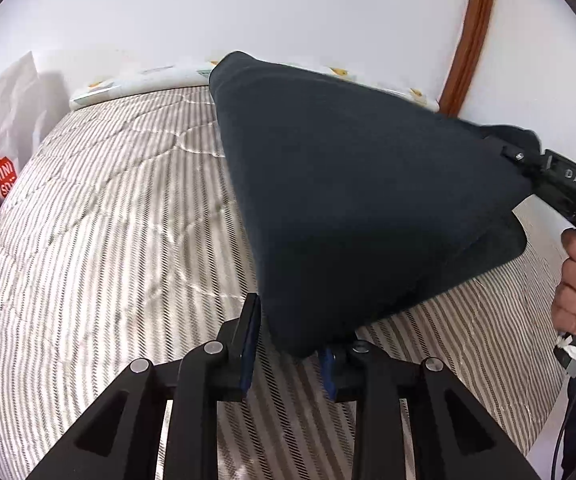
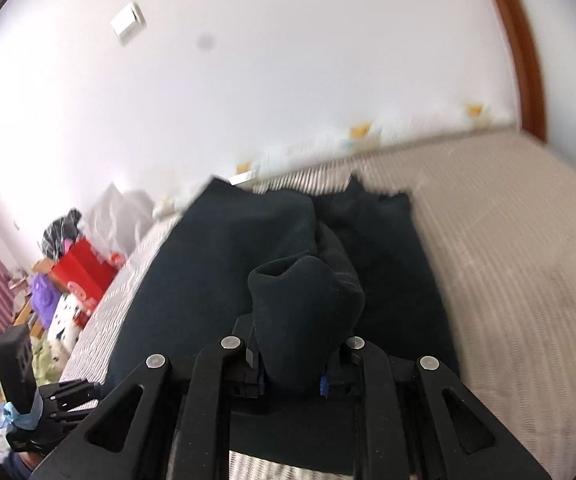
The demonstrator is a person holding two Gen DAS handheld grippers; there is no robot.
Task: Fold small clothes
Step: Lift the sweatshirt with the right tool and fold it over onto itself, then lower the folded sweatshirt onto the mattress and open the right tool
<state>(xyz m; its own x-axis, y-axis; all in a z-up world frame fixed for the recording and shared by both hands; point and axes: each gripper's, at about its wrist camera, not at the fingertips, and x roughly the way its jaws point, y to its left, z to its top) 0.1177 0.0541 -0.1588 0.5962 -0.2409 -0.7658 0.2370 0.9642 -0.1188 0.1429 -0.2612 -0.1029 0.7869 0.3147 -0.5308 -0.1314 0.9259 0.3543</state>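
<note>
Dark garment [image 1: 351,200] betw. both tongs, off bed [image 1: 108,220]

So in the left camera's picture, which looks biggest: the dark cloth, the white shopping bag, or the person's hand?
1. Dark cloth, by far, though it hangs close to the camera.
2. White shopping bag.
3. Hand, partly cut off at the edge, so its rank against the bag is unsure.

Support is a bed [image 1: 100,216] with a quilted cover in thin grey-and-white stripes. Along its far edge by the wall lies a white cloth with small yellow prints [image 1: 136,80]. Dark navy garment [image 2: 208,264]: far part seems to lie on the cover in the right wrist view, near end lifted off it.
</note>
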